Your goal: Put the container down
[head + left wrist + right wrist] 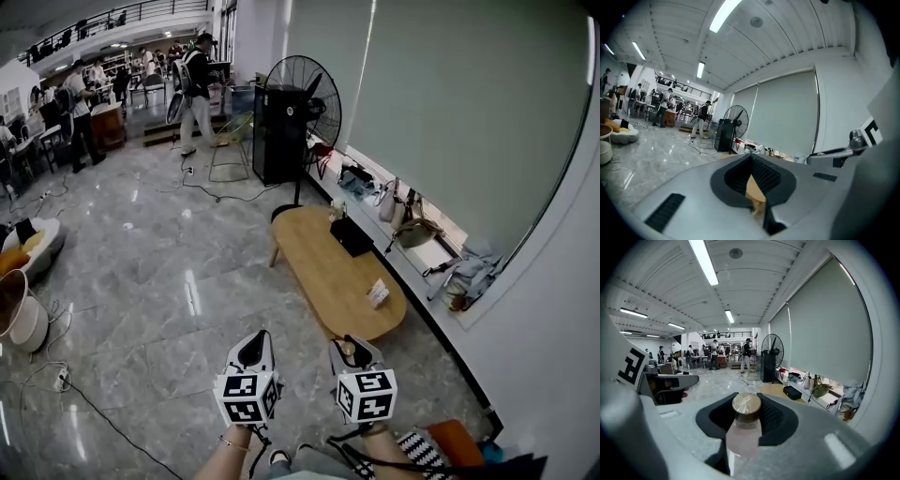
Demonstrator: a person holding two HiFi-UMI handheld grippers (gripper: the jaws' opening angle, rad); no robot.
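Grey marble floor [159, 281] spreads ahead, with an oval wooden table [333, 267] at one o'clock. Right gripper [746, 399] at five o'clock grasps a pale pink bottle with a brown cap [743, 437]. Left gripper [751, 157] is clenched and empty.

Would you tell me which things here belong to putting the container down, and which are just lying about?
Job: container held in the right gripper; wooden table, the likely landing spot.
Lying about: standing fan; black box and small card on the table; bags behind the table; left gripper, shut and empty.
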